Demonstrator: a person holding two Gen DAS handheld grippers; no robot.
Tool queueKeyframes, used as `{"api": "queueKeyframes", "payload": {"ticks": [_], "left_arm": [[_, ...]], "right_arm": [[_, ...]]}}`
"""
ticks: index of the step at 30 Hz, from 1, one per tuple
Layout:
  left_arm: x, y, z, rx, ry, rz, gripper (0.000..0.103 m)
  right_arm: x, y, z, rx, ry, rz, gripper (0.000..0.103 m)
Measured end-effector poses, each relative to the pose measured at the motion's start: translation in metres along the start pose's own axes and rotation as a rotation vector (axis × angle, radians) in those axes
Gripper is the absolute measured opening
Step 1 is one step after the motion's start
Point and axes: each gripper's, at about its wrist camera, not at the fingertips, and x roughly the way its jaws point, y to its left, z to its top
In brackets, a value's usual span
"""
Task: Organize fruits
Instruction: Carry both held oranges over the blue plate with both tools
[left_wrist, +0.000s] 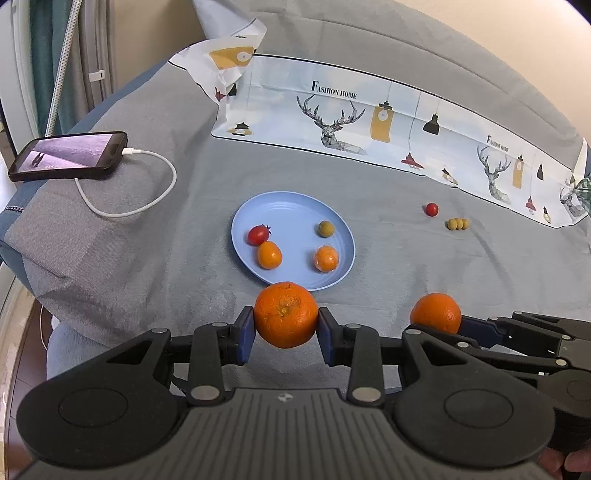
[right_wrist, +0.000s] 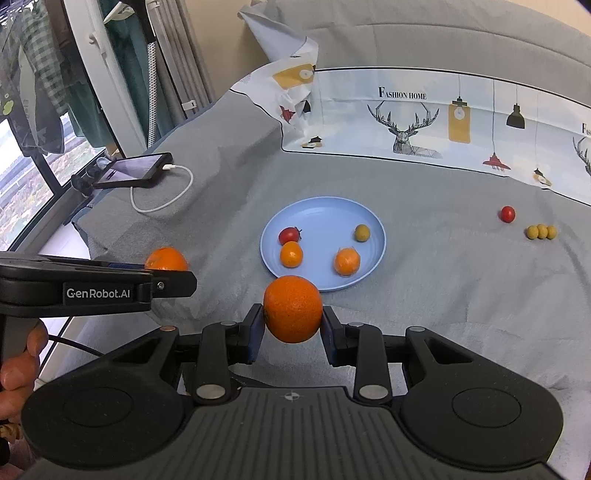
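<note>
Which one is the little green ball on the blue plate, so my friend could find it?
Look at the blue plate in the middle of the grey blanket. Four small fruits lie on it, and the greenish-brown fruit sits alone on the far right side. It is the smallest and the only dull olive one; the others are red or orange.

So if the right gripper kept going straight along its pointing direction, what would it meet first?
Probably the near rim of the blue plate, directly beyond the orange held by the right gripper; depth is uncertain, so it might meet the grey cloth first.
</note>
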Motion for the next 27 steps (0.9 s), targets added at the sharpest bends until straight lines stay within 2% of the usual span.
{"api": "queueKeyframes", "payload": {"ticks": [27], "left_arm": [[0.062,-0.003,0.042,0.006,0.074,0.034,0.039]], "right_arm": [[0.060,-0.036,0.026,0.068,0.076,0.001,0.034]]}}
